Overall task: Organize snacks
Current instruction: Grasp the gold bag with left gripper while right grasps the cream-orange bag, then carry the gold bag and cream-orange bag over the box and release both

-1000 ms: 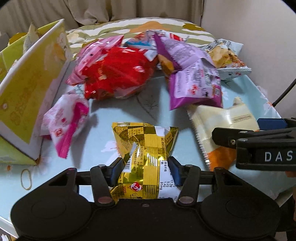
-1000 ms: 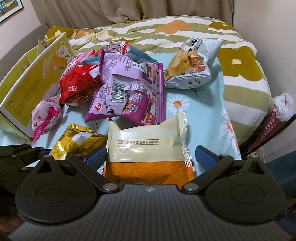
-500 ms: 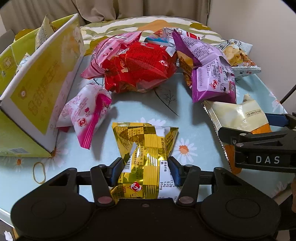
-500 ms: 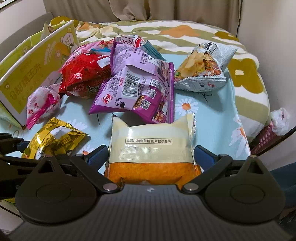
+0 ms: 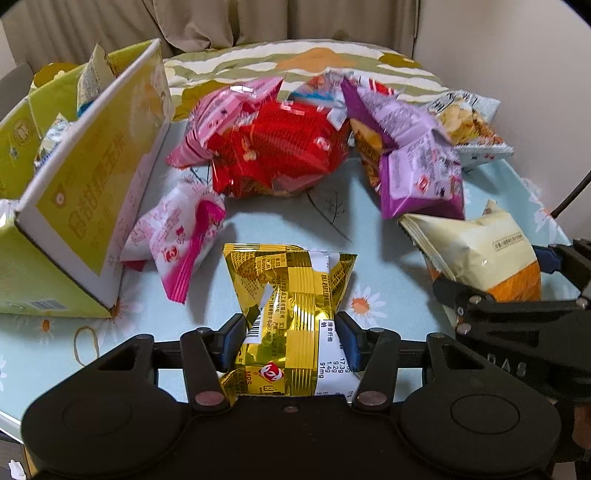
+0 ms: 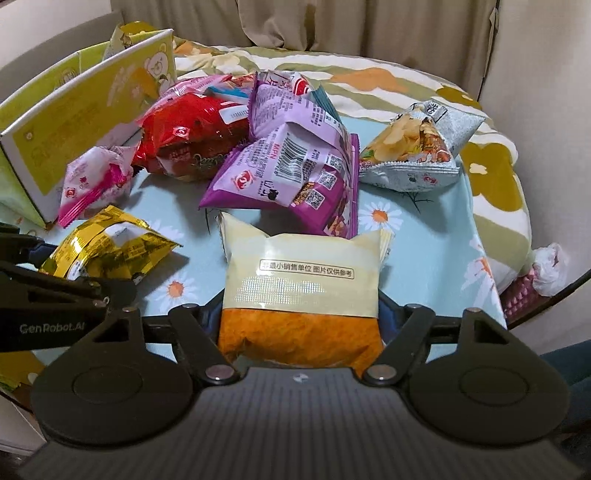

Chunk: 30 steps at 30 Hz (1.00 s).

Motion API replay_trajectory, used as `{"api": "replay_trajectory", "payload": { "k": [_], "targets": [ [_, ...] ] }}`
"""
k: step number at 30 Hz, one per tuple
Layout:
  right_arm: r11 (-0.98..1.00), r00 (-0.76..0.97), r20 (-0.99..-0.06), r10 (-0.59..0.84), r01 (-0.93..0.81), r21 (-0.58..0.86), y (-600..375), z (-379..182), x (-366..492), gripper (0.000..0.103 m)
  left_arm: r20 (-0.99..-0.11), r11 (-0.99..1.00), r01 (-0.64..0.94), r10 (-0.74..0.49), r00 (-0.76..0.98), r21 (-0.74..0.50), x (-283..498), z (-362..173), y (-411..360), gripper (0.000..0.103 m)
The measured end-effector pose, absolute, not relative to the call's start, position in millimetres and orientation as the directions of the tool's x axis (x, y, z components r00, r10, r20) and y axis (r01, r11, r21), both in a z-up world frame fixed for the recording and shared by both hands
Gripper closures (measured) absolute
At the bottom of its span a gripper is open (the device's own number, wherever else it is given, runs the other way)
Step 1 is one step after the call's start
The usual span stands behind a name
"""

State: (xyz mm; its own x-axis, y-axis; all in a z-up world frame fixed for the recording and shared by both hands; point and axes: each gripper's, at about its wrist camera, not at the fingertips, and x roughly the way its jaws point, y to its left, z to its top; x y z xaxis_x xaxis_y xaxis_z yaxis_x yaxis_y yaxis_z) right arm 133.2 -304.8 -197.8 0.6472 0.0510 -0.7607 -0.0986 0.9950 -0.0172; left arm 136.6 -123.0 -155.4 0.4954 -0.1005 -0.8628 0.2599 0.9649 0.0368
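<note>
Two light, crinkly packets: left gripper (image 5: pixel 290 341) pinches the gold packet (image 5: pixel 291 295), while right gripper (image 6: pixel 301 317), jaws just closing, hugs the cream-and-orange packet (image 6: pixel 303 291) at its near end.

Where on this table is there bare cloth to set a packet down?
Bare tablecloth between the red bag, pink packet and gold packet; another strip right of the cream-orange packet. The far side is piled with bags.

A round table (image 6: pixel 436 258) wears a pale blue cloth printed with daisies; behind it hang beige curtains (image 6: pixel 332 26); a striped, flowered blanket (image 6: pixel 491 177) lies past its far edge (olive, orange, white); a rubber band (image 5: pixel 85 341) rests on the cloth.
</note>
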Motion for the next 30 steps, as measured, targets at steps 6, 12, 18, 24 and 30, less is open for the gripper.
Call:
{"api": "replay_trajectory", "payload": {
  "k": [6, 12, 18, 24, 30],
  "targets": [
    [0.993, 0.677, -0.735, 0.050, -0.112, -0.036, -301, -173, 122, 0.013, -0.836, 0.967, 0.252, -0.107, 0.538, 0.039, 131, -130, -125, 0.046],
    [0.990, 0.725, -0.687, 0.055, -0.129, -0.057, -296, -140, 116, 0.012, -0.794, 0.977, 0.211, -0.096, 0.600, 0.041, 122, -94, -116, 0.046],
    [0.984, 0.768, -0.634, 0.092, -0.168, -0.061, -286, -103, 119, 0.012, -0.742, 0.990, 0.134, -0.059, 0.668, 0.042, 117, -57, -97, 0.046],
    [0.972, 0.801, -0.583, 0.134, -0.221, -0.080, -261, -73, 131, 0.012, -0.690, 0.998, 0.052, -0.011, 0.724, 0.039, 127, -28, -60, 0.046],
    [0.961, 0.817, -0.548, 0.176, -0.264, -0.084, -218, -52, 155, 0.013, -0.658, 0.999, -0.016, 0.030, 0.753, 0.028, 152, -12, -12, 0.046]
  ]
}}
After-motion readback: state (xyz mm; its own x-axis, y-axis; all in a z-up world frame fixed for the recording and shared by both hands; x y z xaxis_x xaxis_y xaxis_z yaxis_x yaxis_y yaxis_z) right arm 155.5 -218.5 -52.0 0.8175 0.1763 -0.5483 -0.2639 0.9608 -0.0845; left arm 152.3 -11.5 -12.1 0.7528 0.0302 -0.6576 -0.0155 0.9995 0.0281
